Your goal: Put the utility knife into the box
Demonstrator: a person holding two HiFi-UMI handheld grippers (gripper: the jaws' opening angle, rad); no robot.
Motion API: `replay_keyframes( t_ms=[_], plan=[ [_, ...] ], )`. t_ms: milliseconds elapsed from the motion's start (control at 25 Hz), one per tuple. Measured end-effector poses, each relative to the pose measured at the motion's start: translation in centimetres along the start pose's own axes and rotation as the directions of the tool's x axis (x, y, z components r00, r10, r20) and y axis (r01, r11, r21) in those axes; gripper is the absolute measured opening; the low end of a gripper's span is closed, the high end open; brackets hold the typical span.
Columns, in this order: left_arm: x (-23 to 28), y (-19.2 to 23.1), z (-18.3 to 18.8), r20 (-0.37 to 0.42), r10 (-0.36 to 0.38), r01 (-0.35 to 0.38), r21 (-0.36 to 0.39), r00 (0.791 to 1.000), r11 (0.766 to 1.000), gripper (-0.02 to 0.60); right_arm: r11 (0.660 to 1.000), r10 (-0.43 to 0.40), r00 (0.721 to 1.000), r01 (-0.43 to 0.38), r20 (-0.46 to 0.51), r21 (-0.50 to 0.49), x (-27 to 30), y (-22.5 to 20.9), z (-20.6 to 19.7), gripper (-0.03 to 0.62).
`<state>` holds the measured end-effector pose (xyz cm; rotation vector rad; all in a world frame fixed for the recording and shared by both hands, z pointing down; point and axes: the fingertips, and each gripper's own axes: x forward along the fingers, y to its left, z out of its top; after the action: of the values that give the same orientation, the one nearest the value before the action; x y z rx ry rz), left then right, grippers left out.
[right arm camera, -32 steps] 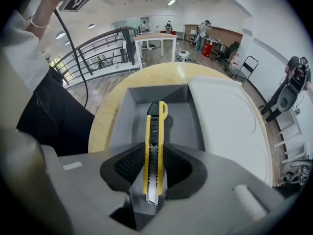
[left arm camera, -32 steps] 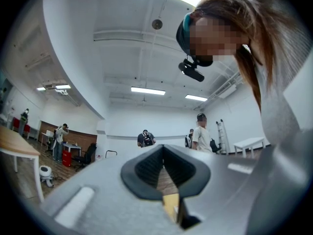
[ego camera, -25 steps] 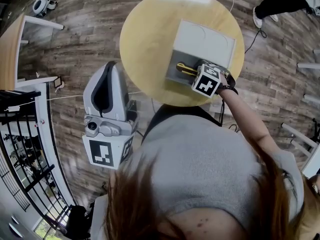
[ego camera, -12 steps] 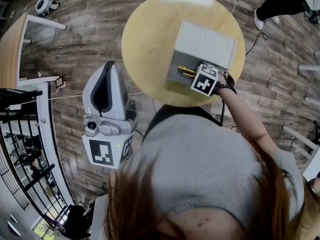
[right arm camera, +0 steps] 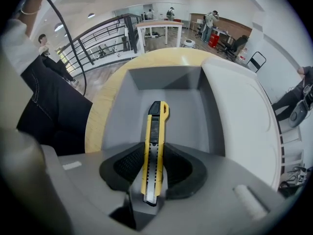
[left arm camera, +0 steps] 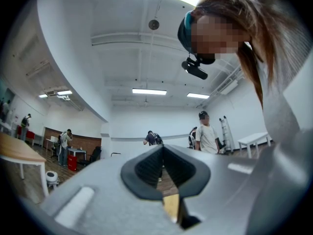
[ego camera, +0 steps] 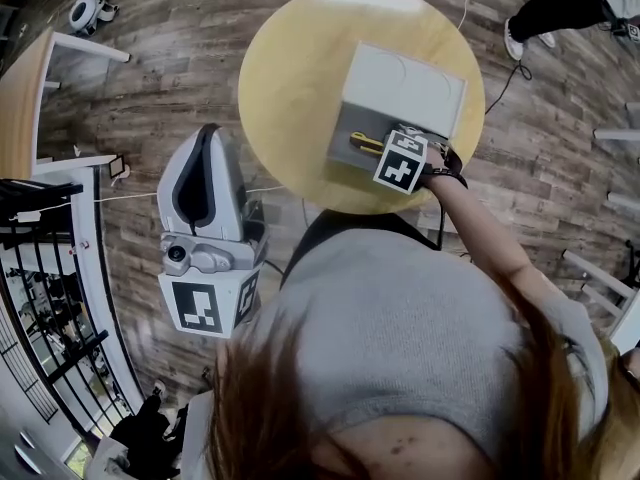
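Observation:
A yellow utility knife (right arm camera: 154, 141) with a black tip sticks forward from my right gripper (right arm camera: 155, 156), whose jaws are shut on its rear half. The knife hangs over the open compartment of a grey box (right arm camera: 122, 116), its tip aimed at the far wall. The box's pale lid (right arm camera: 239, 116) lies open to the right. In the head view the box (ego camera: 345, 128) sits on a round yellow table (ego camera: 290, 78), and the knife (ego camera: 364, 145) pokes out past the right gripper (ego camera: 386, 154). My left gripper (ego camera: 207, 140) is held off the table over the floor, shut and empty.
A person's dark-trousered legs (ego camera: 560, 3) stand on the wood floor beyond the table. A wooden tabletop (ego camera: 20, 98) and a black railing (ego camera: 50, 298) lie at the left. White furniture legs (ego camera: 600, 268) are at the right. Several people (left arm camera: 208, 133) stand far off.
The right gripper has shifted a little to the left with the knife, farther over the box's open compartment. The left gripper stays shut, off the table.

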<state>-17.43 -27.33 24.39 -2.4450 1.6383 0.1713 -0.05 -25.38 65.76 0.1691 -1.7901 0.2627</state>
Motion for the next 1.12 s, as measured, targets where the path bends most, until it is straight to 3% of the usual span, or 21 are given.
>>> replay_keyframes(
  t_ms=[160, 360, 520, 640, 880, 960, 1120],
  plan=[
    [0.2, -0.1, 0.0, -0.003, -0.008, 0.008, 0.002, 1.000, 1.000, 0.003, 0.999, -0.043, 0.998, 0.044, 0.044, -0.015, -0.6, -0.4, 0.4, 0.147],
    [0.4, -0.6, -0.1, -0.004, -0.014, 0.014, 0.005, 1.000, 1.000, 0.005, 0.996, -0.088, 0.984, 0.091, 0.157, -0.012, -4.0, -0.7, 1.5, 0.115],
    [0.7, -1.4, -0.2, -0.003, -0.028, 0.028, -0.001, 1.000, 1.000, 0.005, 0.992, -0.119, 0.944, 0.105, 0.307, 0.063, -8.7, -1.5, 2.8, 0.114],
    [0.8, -2.4, -0.4, -0.001, -0.037, 0.037, -0.001, 0.999, 0.999, 0.003, 0.973, -0.229, 0.867, 0.192, 0.442, 0.127, -14.2, -2.5, 3.8, 0.087],
    [1.7, -4.3, 0.1, 0.043, -0.087, 0.087, 0.013, 0.995, 0.996, 0.004, 0.882, -0.464, 0.625, 0.396, 0.627, 0.258, -25.7, -3.9, 5.2, 0.043],
    [1.9, -5.1, 0.8, 0.058, -0.106, 0.105, 0.022, 0.993, 0.994, 0.005, 0.851, -0.512, 0.568, 0.434, 0.644, 0.294, -28.1, -3.8, 4.9, 0.005],
    [1.7, -6.5, 2.7, 0.102, -0.143, 0.139, 0.042, 0.984, 0.989, 0.003, 0.811, -0.563, 0.466, 0.473, 0.682, 0.346, -32.0, -2.3, 4.5, 0.005]
  ],
)
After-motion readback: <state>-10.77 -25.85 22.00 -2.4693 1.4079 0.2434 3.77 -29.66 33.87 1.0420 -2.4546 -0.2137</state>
